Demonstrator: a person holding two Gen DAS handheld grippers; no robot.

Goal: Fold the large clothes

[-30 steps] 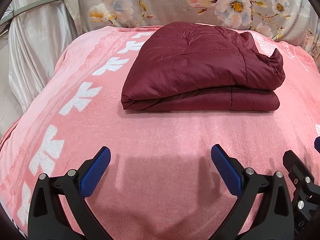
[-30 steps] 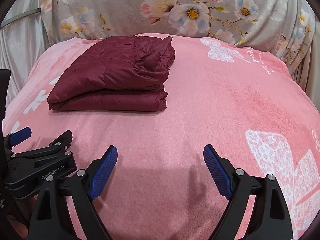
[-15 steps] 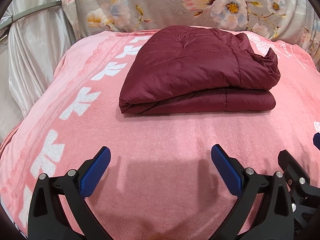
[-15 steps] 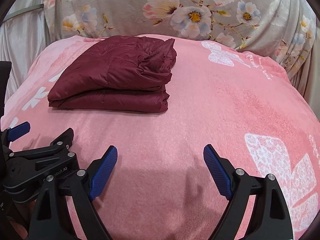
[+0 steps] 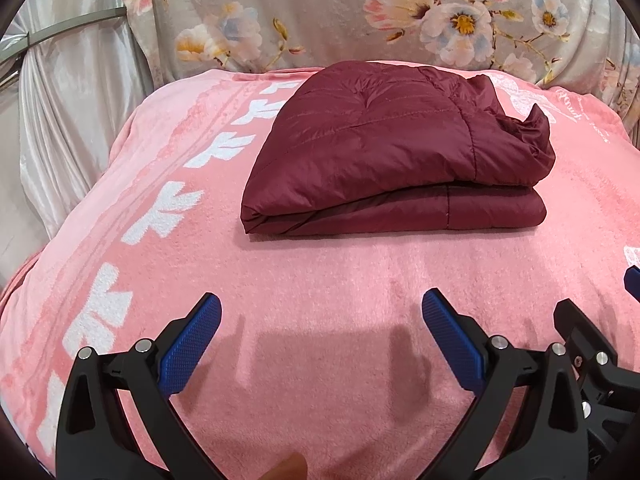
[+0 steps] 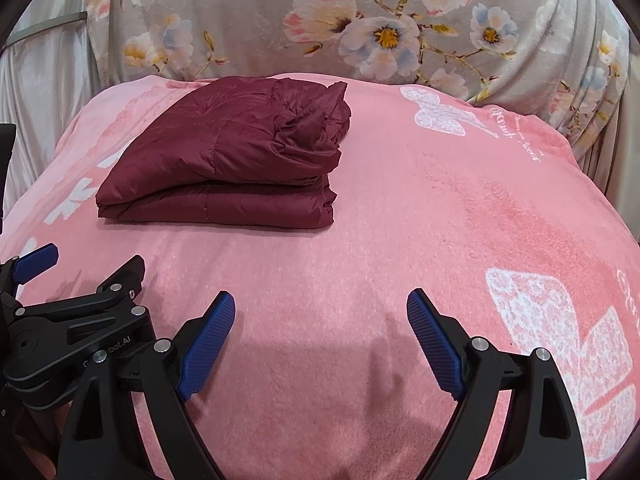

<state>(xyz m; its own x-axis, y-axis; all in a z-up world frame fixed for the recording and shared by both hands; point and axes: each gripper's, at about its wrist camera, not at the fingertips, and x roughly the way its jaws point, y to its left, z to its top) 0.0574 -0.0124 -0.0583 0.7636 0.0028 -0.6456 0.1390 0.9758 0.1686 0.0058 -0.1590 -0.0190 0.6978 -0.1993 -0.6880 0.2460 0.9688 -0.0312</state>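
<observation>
Writing: the black body of the left gripper (image 6: pixel 80 344), seen at the lower left of the right wrist view, carries pale lettering partly hidden by a bolt; the end reads "bot.AI". White cursive script (image 6: pixel 516 132) is printed on the blanket near its far right corner, too small and tilted to read.
Garment: a maroon quilted puffer jacket (image 5: pixel 396 148) lies folded into a thick rectangular bundle of two stacked layers. Its top layer shows stitched channels; loose shiny fabric bunches and peaks at the bundle's right end.
Garment location: on the far half of the blanket, left of centre in the right wrist view, well apart from both grippers.
Left gripper (image 5: pixel 322 338): jaws spread wide, blue textured pads (image 5: pixel 192 344) facing each other, nothing between them; it hovers over bare blanket on the near side.
Right gripper (image 6: pixel 320 336): jaws likewise spread wide and holding nothing, just beside the left gripper, to its right.
Surface: a pink fleece blanket (image 5: pixel 340 280) with white leaf motifs along its left side and a large white floral print at the right.
Backdrop: grey cloth printed with pink and white flowers (image 6: pixel 360 20) hangs behind; pale satin drapery (image 5: pixel 72 80) stands at the left.
</observation>
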